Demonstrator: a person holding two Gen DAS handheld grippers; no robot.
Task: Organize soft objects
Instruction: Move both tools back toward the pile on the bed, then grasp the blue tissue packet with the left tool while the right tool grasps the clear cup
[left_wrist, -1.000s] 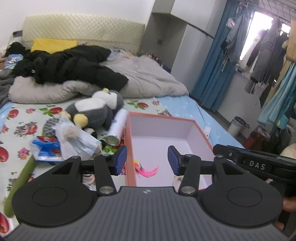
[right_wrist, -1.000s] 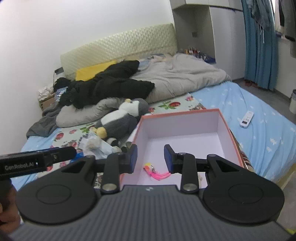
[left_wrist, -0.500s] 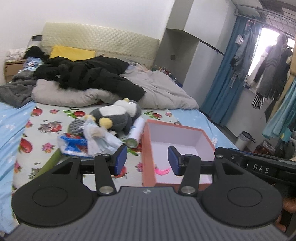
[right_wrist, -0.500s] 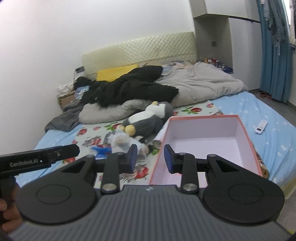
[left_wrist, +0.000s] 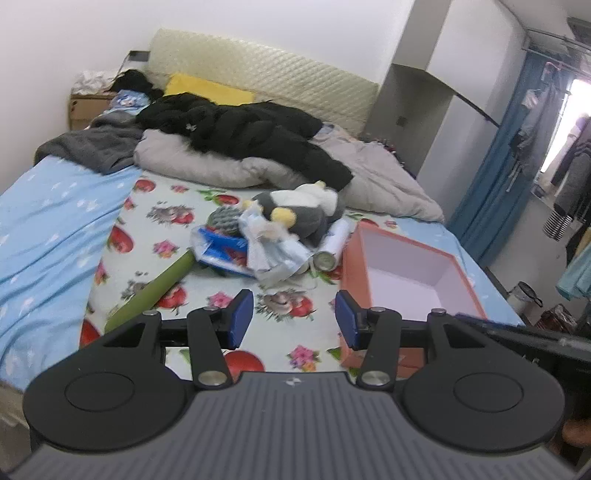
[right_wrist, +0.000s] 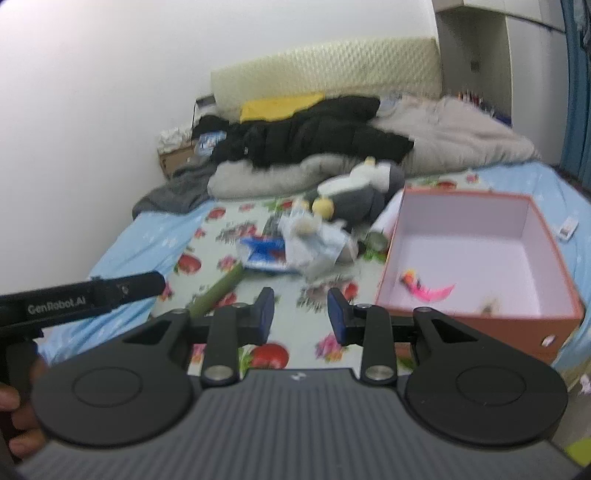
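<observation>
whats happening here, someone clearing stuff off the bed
A person holds a gripper in each hand above a bed. The left gripper and right gripper are both open and hold nothing. A penguin plush lies in a pile of clutter beside an open orange box, which so far holds a small pink feathery item.

Cloth, plush, card and matt plastic on a bed

The penguin toy (left_wrist: 299, 210) at frame centre is soft plush; the floral sheet (left_wrist: 155, 236) under it is smooth printed cloth. The box (right_wrist: 476, 321) at right looks like matt card, salmon outside, pale inside. The headboard (left_wrist: 266, 77) is quilted. The left gripper (left_wrist: 293, 317) has matt black plastic arms and blue fingers (left_wrist: 242, 314).
</observation>
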